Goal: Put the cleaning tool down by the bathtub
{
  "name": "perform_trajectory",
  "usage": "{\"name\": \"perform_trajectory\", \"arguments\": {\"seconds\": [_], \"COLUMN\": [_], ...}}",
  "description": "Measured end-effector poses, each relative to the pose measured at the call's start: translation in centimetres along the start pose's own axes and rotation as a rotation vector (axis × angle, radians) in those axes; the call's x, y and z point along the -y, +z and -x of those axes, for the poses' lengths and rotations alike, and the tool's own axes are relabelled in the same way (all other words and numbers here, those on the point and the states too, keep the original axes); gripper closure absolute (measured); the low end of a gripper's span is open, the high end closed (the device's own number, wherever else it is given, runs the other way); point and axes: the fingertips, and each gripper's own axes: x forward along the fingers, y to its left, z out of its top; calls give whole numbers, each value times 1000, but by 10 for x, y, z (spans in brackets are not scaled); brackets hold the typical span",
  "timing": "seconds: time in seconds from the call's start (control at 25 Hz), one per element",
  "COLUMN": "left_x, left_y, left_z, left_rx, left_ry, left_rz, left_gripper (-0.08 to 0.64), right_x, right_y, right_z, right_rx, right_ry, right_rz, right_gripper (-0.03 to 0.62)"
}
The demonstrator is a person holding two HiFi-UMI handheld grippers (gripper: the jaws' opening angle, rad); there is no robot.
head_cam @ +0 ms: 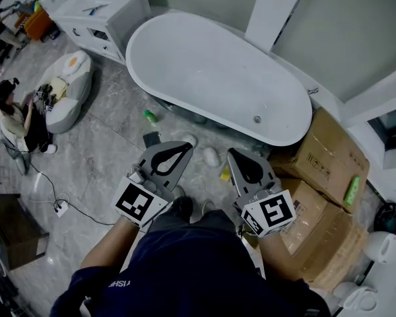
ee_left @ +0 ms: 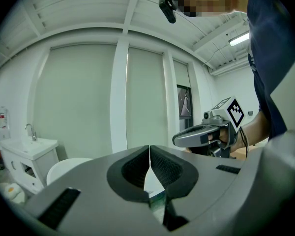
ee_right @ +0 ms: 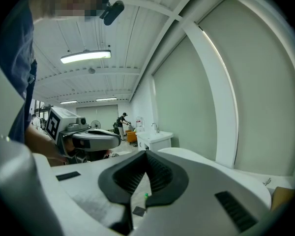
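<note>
Your left tongs (head_cam: 187, 148) and right tongs (head_cam: 236, 154) are closed on nothing; the cleaning tool is presumably among the small loose objects (head_cam: 212, 156) on the grey floor (head_cam: 112, 150) beside the white oval bathtub (head_cam: 211, 71), so the put-down seems complete and you need only withdraw.

One bathtub (head_cam: 218, 78), two claws (head_cam: 187, 146) (head_cam: 235, 153), two cardboard boxes (head_cam: 330, 160)

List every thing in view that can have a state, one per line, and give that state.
Left gripper: shut, nothing between its jaws.
Right gripper: shut, nothing between its jaws.
Bathtub: empty, no water in it.
Green bottle: beside the bathtub, held by neither gripper.
Cardboard box: flaps closed.
</note>
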Motion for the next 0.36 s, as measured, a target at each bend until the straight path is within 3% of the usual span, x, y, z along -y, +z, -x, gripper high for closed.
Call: {"name": "perform_trajectory", "arguments": {"seconds": [0.36], "left_x": [1], "left_y": [-2], "left_z": [-3], "left_rx": [3], "left_ry": [7], "left_rz": [6], "left_gripper": [528], "right_x": [4], "right_y": [-5], "right_z": [-1], "right_rx": [-10], "right_ry": [9], "right_rz": [1], "right_gripper": [589]}}
